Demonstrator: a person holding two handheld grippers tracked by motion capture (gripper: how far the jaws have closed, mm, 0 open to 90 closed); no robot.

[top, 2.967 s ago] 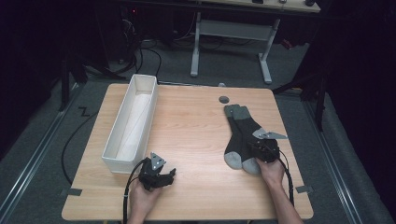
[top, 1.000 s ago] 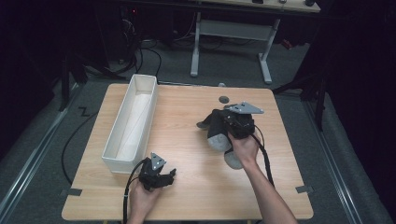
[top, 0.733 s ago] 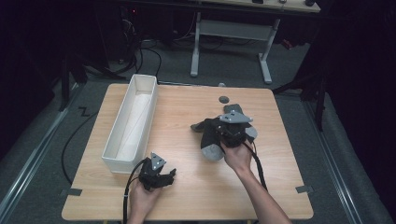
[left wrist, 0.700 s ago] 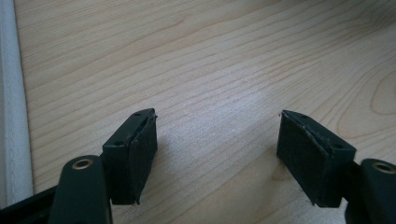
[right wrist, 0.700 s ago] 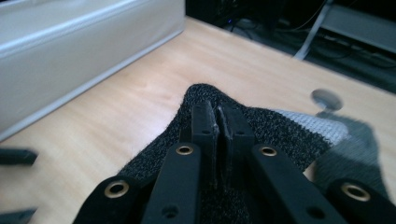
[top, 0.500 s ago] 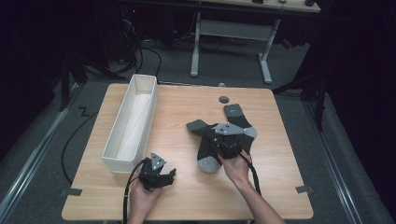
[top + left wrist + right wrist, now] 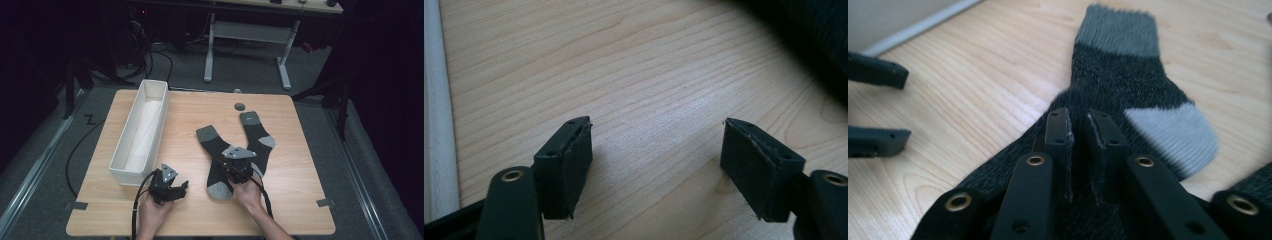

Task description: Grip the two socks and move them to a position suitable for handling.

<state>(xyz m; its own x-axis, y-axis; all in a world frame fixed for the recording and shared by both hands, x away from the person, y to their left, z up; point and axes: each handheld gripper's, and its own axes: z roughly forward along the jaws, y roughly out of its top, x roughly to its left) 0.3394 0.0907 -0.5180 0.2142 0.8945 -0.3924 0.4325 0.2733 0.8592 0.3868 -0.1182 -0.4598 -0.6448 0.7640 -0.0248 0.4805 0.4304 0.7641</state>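
Observation:
Two dark grey socks with light grey cuffs, heels and toes lie side by side on the wooden table (image 7: 175, 110). My right gripper (image 7: 231, 161) rests low over the foot of the left sock (image 7: 212, 145), pointing toward its cuff. In the right gripper view its jaws (image 7: 1079, 122) stand a narrow slit apart, having just been opening, and the sock (image 7: 1128, 75) lies flat beneath them without being pinched. The right sock (image 7: 257, 135) lies beside it, touching my hand. My left gripper (image 7: 182, 189) sits near the table's front, open over bare wood (image 7: 656, 145).
A long white bin (image 7: 120, 150) stands along the table's left side, its end close to my left gripper. A small dark round thing (image 7: 240, 106) lies near the far edge. A metal-legged desk and cables stand beyond the table.
My right hand carried one sock left and down from above the other and laid it flat on the table. Its jaws parted slightly. The left gripper stayed still.

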